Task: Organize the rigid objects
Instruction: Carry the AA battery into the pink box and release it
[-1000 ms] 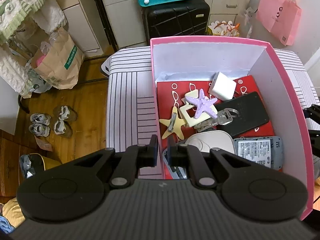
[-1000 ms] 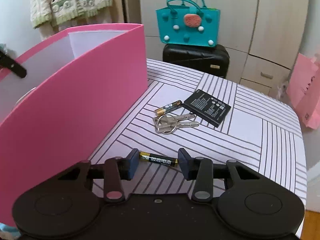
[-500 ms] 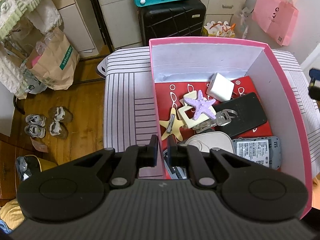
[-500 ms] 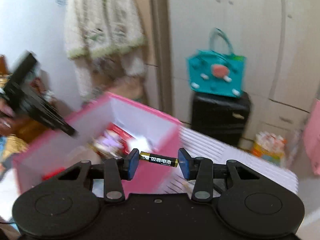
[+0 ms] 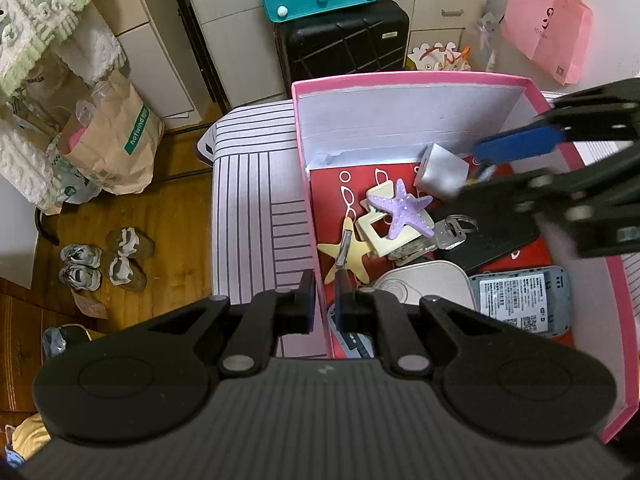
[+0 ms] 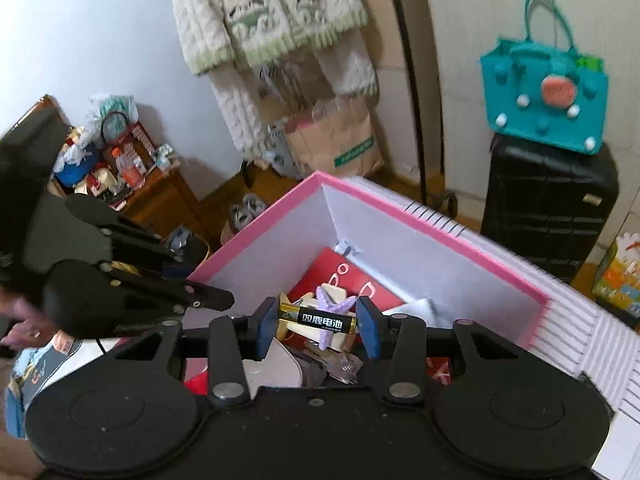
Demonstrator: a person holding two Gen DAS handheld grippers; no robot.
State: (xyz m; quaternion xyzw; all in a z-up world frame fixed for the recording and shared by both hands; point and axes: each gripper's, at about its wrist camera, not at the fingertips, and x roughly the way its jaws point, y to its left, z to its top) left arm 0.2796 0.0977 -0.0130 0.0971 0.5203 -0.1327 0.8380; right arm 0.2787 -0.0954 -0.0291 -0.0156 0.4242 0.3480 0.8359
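Since the earlier frame the right gripper [image 6: 317, 322] has risen from the striped table [image 5: 256, 208] and swung over the open pink box [image 5: 400, 80] — the left gripper [image 5: 322, 300] has stayed put. Going left to right in the left wrist view: at 6 o'clock the left fingers are pressed together on the box's near left wall, steadying it; at 3 o'clock the right gripper reaches in over the rim. Its pads pinch the battery [image 6: 318, 323] by both ends, so the long axis lies crosswise between the fingers. It hangs directly above the purple starfish [image 5: 402, 210] and the keys [image 5: 448, 236] — I judge that only lowering and releasing remains.
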